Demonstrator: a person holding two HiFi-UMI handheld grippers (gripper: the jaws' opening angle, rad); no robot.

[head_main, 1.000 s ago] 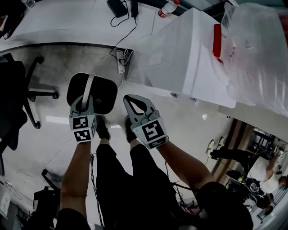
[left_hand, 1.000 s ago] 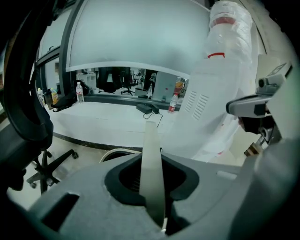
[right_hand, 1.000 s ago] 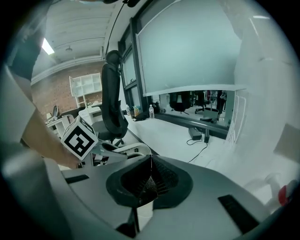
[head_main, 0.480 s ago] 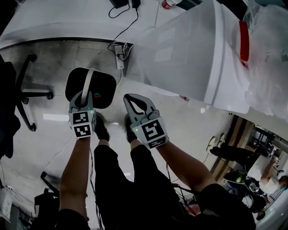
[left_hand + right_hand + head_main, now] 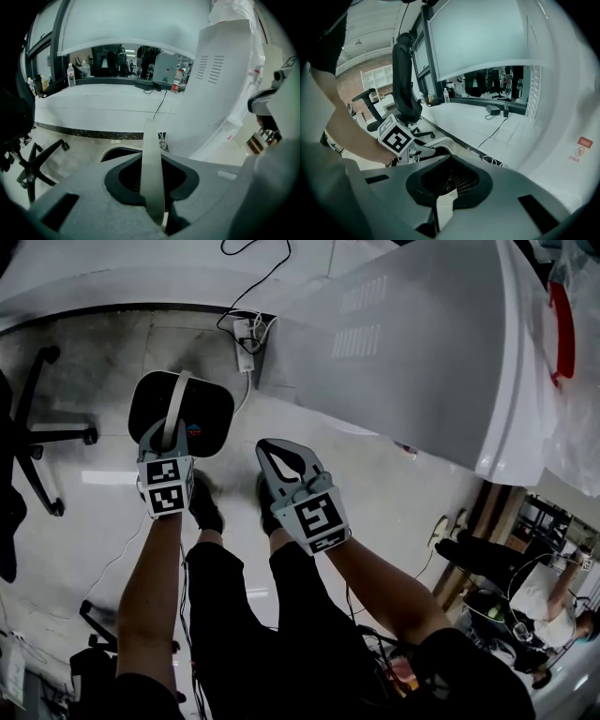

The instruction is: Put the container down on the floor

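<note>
A black round-cornered container with a grey strap handle hangs in front of the person's shoes, over the grey floor. My left gripper is shut on that handle from above. In the left gripper view the handle runs up between the jaws, and the container's rim shows just beyond. My right gripper is beside it to the right, shut and holding nothing. In the right gripper view the left gripper's marker cube and the container's rim show.
A large white cabinet stands close on the right. A power strip with cables lies at its foot. An office chair base is on the left, and a white desk runs along the back. People stand at the lower right.
The left gripper and the container have shifted slightly left and up in the picture. The white cabinet fills more of the view. The right gripper has hardly moved.
</note>
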